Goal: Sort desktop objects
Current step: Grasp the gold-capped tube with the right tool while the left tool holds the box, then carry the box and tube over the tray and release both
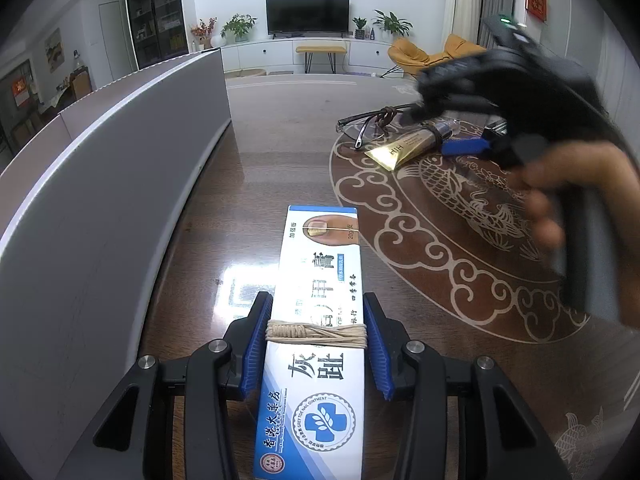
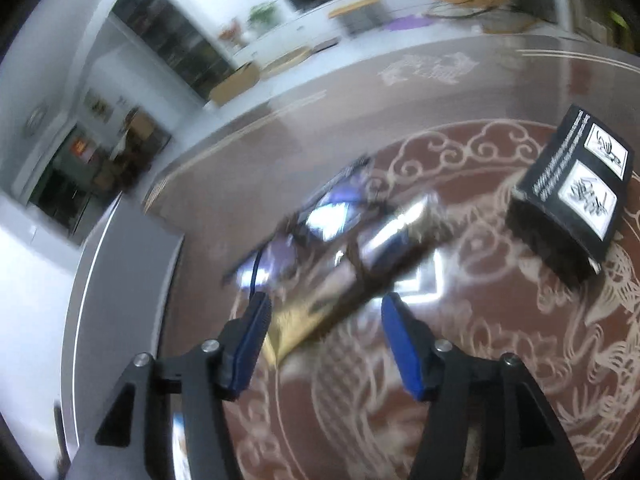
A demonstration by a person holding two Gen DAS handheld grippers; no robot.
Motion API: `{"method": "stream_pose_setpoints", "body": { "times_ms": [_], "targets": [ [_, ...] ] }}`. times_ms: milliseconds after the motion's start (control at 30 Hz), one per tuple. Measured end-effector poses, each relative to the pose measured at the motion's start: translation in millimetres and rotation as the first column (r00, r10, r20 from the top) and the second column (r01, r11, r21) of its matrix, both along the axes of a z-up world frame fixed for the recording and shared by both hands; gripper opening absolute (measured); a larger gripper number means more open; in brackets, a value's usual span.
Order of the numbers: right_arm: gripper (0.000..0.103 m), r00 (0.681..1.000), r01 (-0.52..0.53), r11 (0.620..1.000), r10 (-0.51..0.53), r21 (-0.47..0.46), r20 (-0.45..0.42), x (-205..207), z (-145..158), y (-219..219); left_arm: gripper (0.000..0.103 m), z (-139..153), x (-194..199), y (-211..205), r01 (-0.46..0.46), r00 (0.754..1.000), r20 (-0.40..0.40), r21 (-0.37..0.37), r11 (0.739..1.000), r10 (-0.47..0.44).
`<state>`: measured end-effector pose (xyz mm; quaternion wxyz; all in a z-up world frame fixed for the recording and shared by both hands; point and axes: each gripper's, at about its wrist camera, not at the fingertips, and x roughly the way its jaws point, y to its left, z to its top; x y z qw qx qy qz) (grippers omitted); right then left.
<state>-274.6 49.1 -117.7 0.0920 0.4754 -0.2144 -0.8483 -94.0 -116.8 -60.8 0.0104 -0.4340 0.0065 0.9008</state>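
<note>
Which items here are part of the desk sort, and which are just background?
Job:
- ointment box, clamped in the left gripper
- gold tube
- glasses
- black box
- right gripper, jaws open over the gold tube

Lying about:
- grey board on the table's left
- TV, potted plants, yellow chairs

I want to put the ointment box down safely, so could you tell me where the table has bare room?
Bare wood lies between the grey bin wall and the table's cloud-pattern ring, just ahead of the ointment box. It is crowded further right, where the glasses, gold tube and right gripper cluster. The black box takes the ring's right side.
</note>
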Motion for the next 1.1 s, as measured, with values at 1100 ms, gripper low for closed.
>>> {"method": "stream_pose_setpoints", "body": {
  "times_ms": [1100],
  "targets": [
    [0.059, 0.944, -0.295, 0.897, 0.326, 0.33, -0.043, 220, 3, 103, 0.079, -3, 64, 57, 0.022, 0.999, 0.042, 0.0, 1.0, -0.022]
  ]
}}
